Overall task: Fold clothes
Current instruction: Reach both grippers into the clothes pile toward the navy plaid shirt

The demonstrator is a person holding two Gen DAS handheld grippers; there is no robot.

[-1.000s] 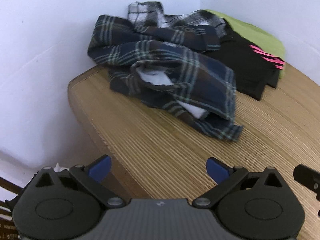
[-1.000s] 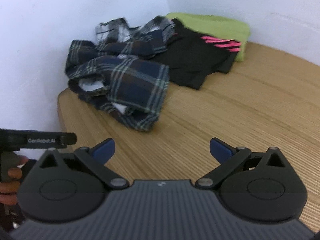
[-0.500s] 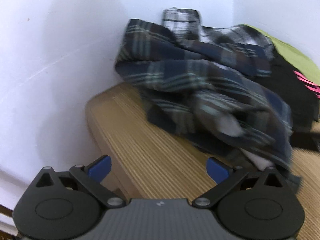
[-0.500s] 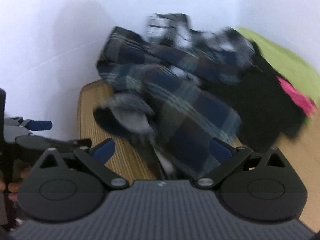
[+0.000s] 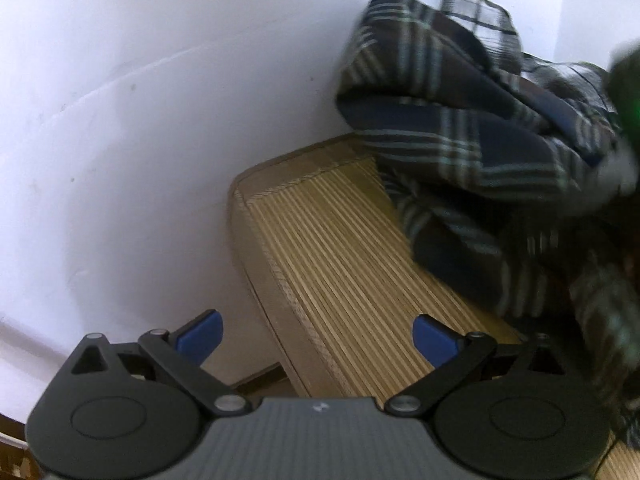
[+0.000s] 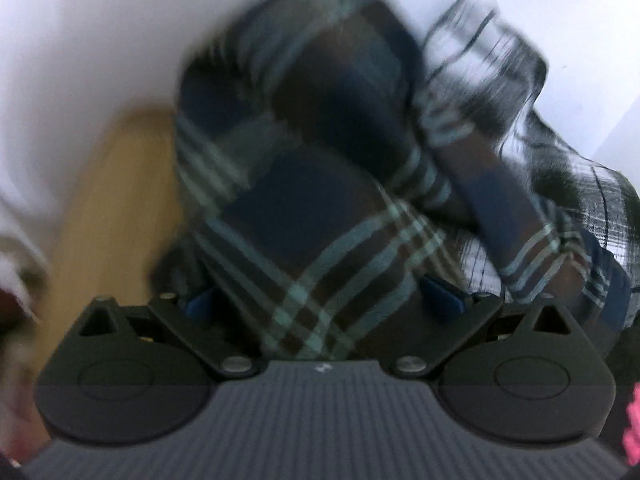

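Note:
A crumpled dark blue and brown plaid shirt [image 5: 472,148] lies heaped against the white wall at the back corner of the wooden table [image 5: 320,248]. My left gripper [image 5: 316,336] hangs open over the table's left edge, short of the shirt, with nothing between its fingers. In the blurred right wrist view the plaid shirt [image 6: 320,216] fills the frame. My right gripper [image 6: 324,300] is open and pushed into the cloth, so that plaid fabric lies between its blue fingertips [image 6: 442,298]. A lighter black-and-white plaid garment [image 6: 492,56] sits behind.
White walls [image 5: 140,120] close the table's left and back sides. The table's rounded corner [image 5: 244,188] and left edge drop off below my left gripper. A bit of pink [image 6: 632,432] shows at the right wrist view's lower right.
Both grippers have advanced toward the pile. The left has swung left toward the table corner. The right has pushed into the plaid shirt, which now lies between its open fingers.

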